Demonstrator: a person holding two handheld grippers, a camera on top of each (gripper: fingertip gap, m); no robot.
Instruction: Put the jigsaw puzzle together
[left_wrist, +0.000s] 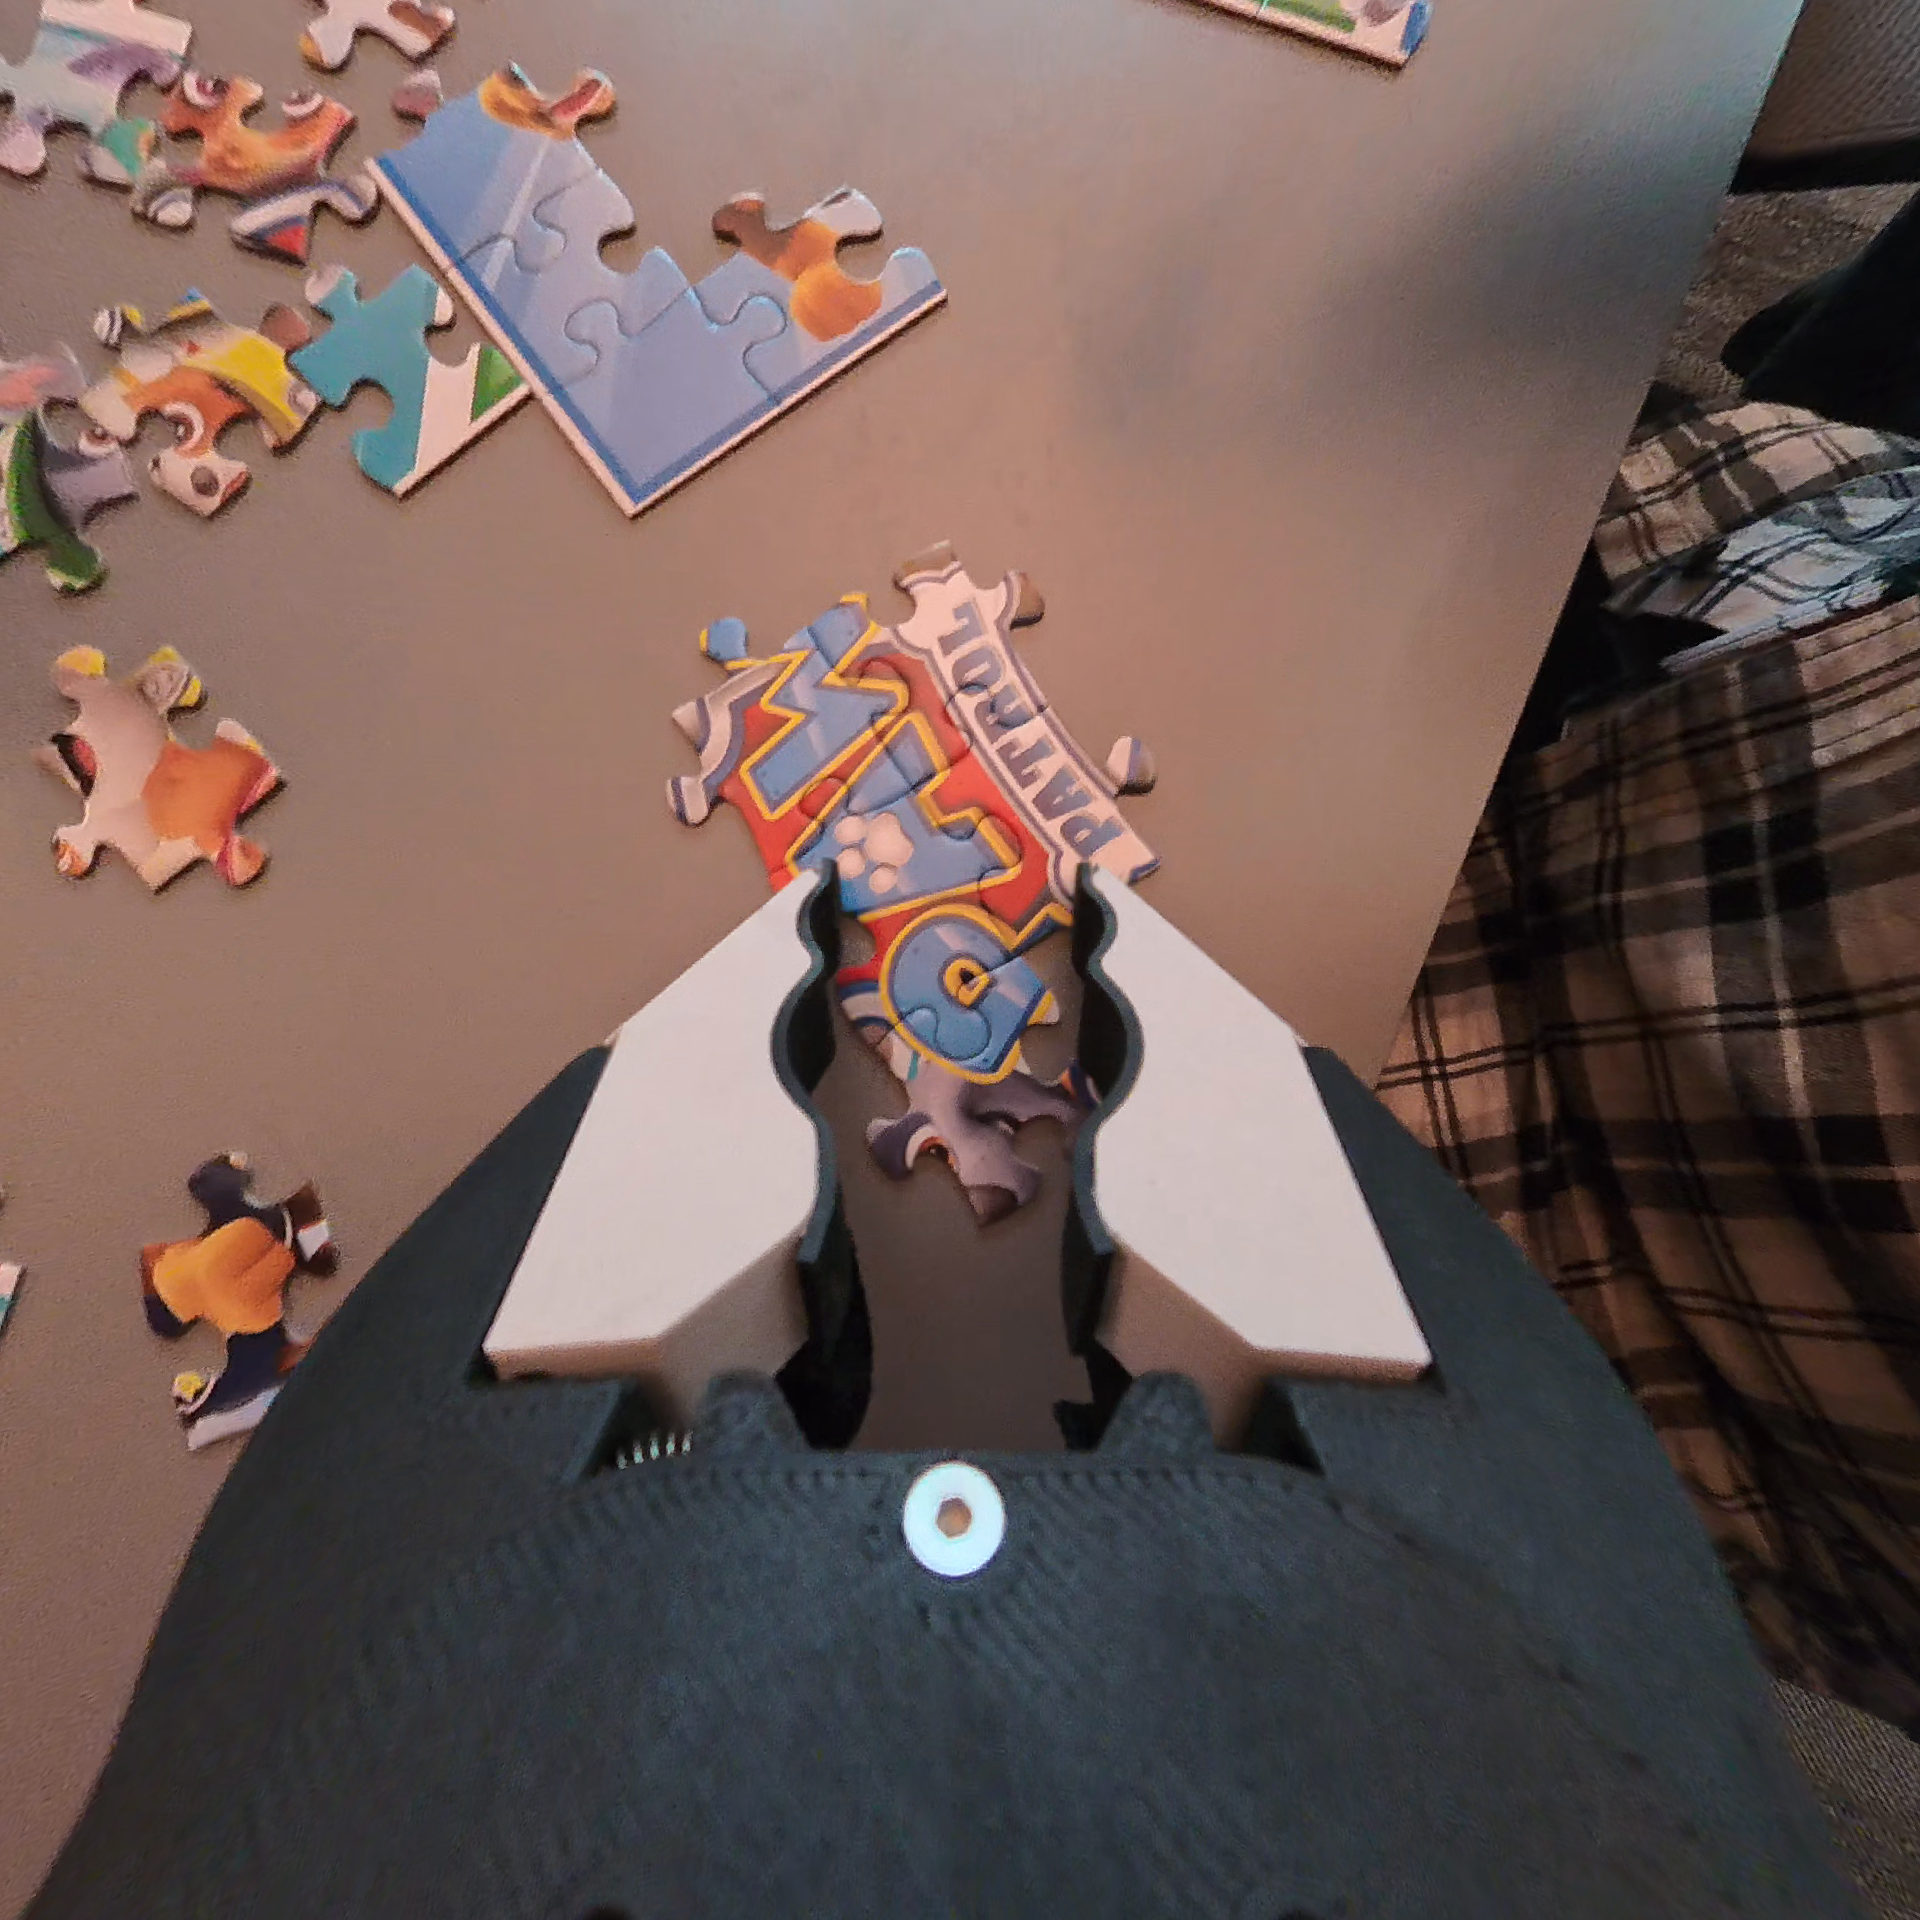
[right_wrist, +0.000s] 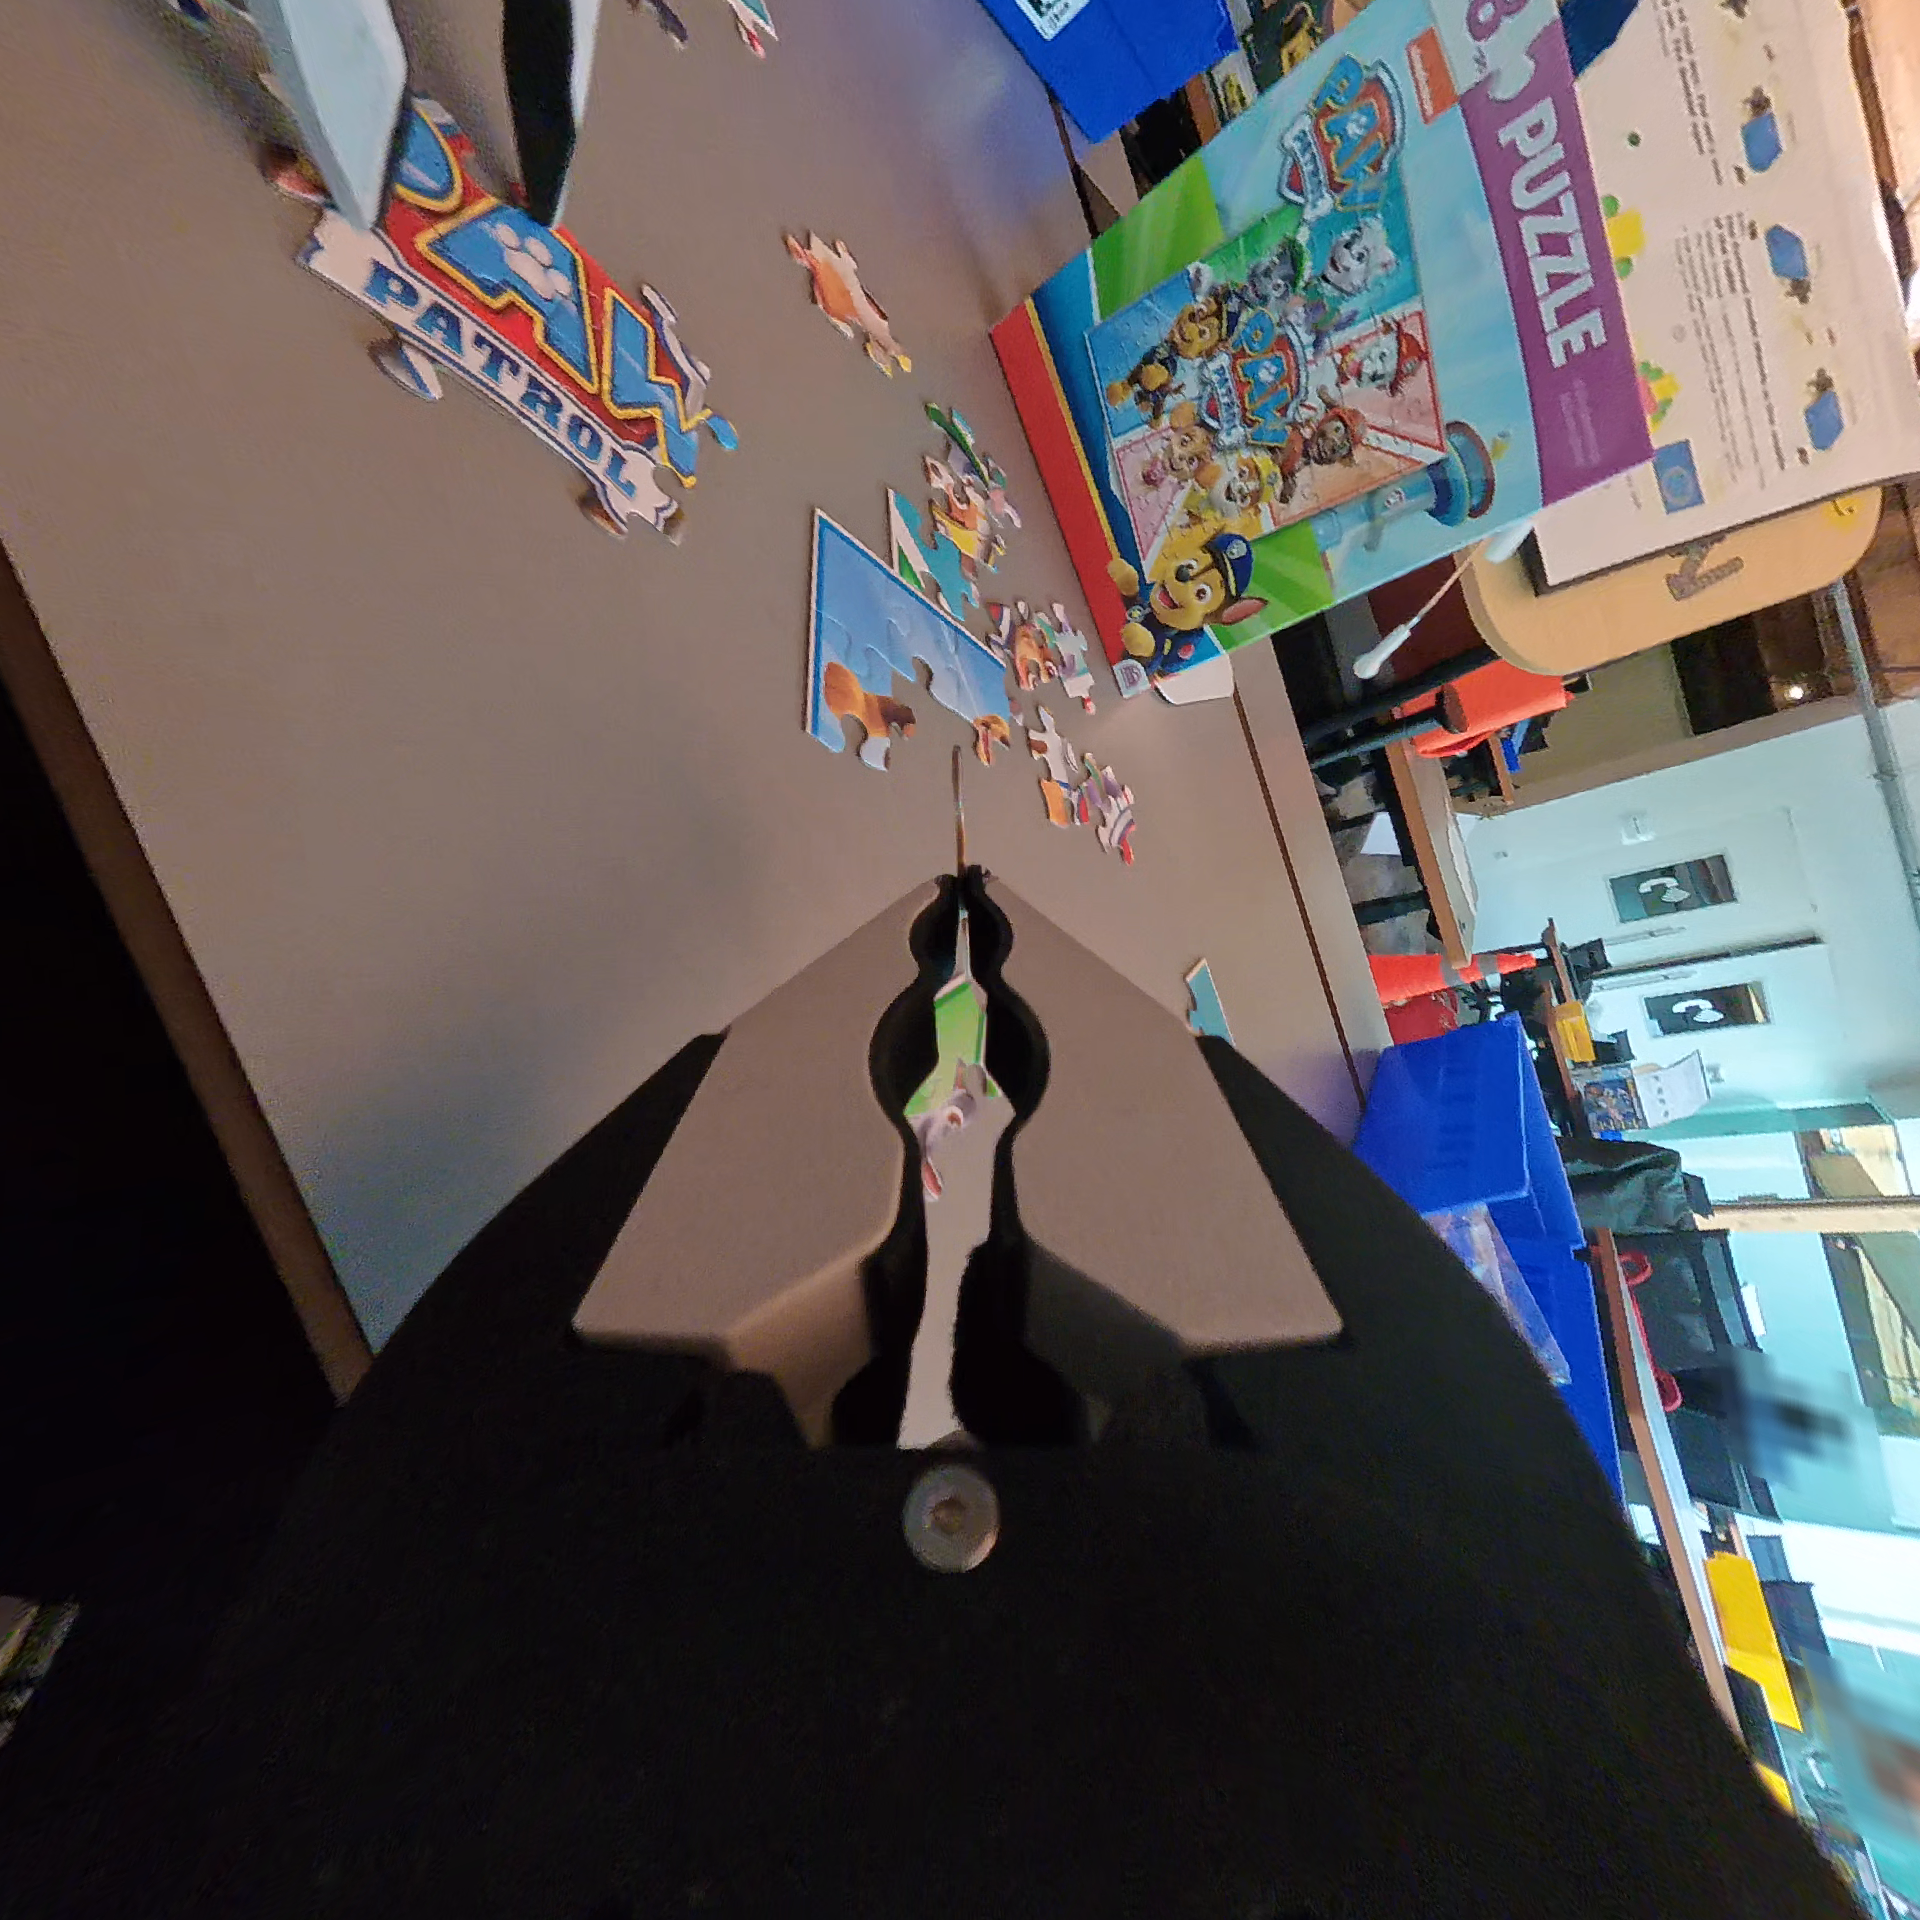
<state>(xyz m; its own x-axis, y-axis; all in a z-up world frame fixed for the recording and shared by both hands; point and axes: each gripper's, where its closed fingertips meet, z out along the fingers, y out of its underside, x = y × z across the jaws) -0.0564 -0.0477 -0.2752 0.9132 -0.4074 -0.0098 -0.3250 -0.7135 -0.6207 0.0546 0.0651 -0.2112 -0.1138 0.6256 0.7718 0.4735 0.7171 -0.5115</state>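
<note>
Left wrist view:
Left hand-held gripper (left_wrist: 954, 883): jaws parted, nothing between them; it hovers over the near end of the logo cluster.
Logo cluster (left_wrist: 914, 821): several pieces already interlocked, glossy printed card in red, blue and yellow, with a knobbed, irregular outline.
Blue corner section (left_wrist: 644, 343): joined border pieces with two straight edges meeting at a corner; flat and smooth-faced.
Loose pieces (left_wrist: 161, 774): scattered singly on the left, each with tabs and sockets.
Bench (left_wrist: 1195, 364): matte grey-brown, hard and level.
Plaid fabric (left_wrist: 1683, 1091): soft, folded, beyond the bench edge.

Right wrist view:
Right hand-held gripper (right_wrist: 961, 883): clamped on a single piece (right_wrist: 961, 1023) held edge-on; thin card, green and white print visible between the jaws.
Puzzle box (right_wrist: 1320, 364): printed carton standing at the far side of the bench, usable as a picture reference.
Blue bins (right_wrist: 1455, 1132): rigid plastic, off the bench.

Progress:
Done: two sub-assemblies, the logo cluster and the blue corner section, lying well apart.
Left: by my estimate most of the work; many pieces loose, the sub-assemblies unjoined, the held piece not yet placed.
</note>
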